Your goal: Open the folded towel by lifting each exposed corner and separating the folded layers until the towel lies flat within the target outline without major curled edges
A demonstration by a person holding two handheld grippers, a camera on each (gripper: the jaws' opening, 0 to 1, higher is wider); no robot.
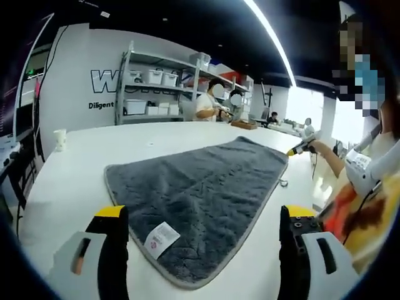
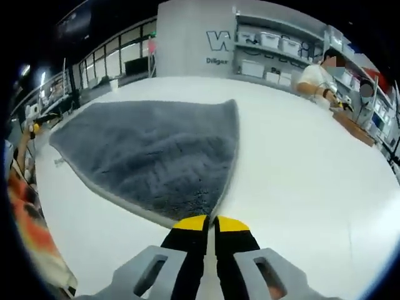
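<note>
White table (image 1: 75,181) carries the grey towel (image 1: 206,194), spread with its long axis running away from the left tool (image 1: 203,215), whose jaws stand wide apart. Right tool (image 2: 210,220), jaws pressed together, pinches the towel's near corner (image 2: 215,209), so it is nearer.

pretty bright indoor light from a ceiling strip (image 1: 269,31), window (image 1: 345,119) blown out, soft shadows, heavy fisheye bend at edges, slightly soft overall.
</note>
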